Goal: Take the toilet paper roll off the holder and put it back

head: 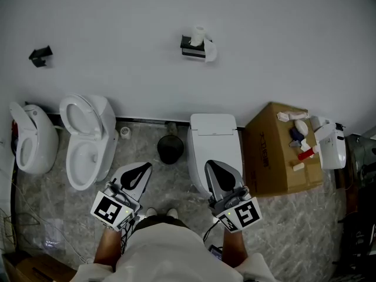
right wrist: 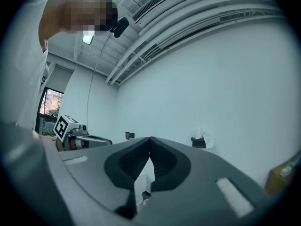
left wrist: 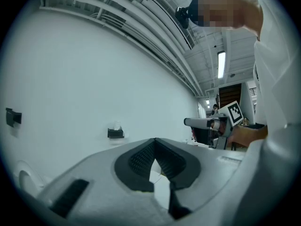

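Left gripper (left wrist: 154, 142) closed, toilet paper roll (left wrist: 116, 126) on holder (left wrist: 115, 134)

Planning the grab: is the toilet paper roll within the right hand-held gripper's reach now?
Probably not yet: the right hand-held gripper is shut, well short of the toilet paper roll; a toilet stands between.

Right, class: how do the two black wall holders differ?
The left holder is bare; the middle holder carries a roll, its loose end hanging. The left holder looks smaller than the middle holder. Both are black and wall-mounted.
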`<state>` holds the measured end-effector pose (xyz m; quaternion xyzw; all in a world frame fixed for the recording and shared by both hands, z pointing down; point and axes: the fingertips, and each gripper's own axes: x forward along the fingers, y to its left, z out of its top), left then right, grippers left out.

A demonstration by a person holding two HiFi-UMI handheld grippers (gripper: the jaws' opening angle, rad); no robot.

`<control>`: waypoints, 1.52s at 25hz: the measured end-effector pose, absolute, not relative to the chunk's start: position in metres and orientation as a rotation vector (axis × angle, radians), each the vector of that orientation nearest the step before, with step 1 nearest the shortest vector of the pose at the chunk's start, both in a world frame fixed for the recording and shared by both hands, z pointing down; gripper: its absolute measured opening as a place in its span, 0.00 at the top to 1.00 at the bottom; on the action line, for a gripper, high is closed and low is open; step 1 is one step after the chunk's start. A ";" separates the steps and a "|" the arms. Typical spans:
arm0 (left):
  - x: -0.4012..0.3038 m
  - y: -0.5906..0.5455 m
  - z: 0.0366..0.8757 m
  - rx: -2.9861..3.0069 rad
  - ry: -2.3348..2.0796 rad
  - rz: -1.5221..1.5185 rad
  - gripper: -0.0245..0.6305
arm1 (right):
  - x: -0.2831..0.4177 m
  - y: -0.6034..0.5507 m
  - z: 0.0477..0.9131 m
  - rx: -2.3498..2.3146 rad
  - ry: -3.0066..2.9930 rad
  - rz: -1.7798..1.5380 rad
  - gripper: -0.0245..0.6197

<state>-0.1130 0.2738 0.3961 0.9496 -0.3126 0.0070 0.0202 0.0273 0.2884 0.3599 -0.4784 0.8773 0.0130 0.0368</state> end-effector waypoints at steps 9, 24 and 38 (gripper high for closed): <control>-0.098 0.266 0.395 2.949 -0.973 0.029 0.96 | 0.039 0.281 0.362 -1.452 2.705 0.031 0.95; -0.054 0.232 0.406 2.918 -0.996 0.076 0.96 | 0.087 0.239 0.370 -1.401 2.711 0.014 0.95; -0.038 0.088 0.423 2.952 -0.888 0.056 0.96 | 0.104 0.114 0.388 -1.547 2.663 0.002 0.95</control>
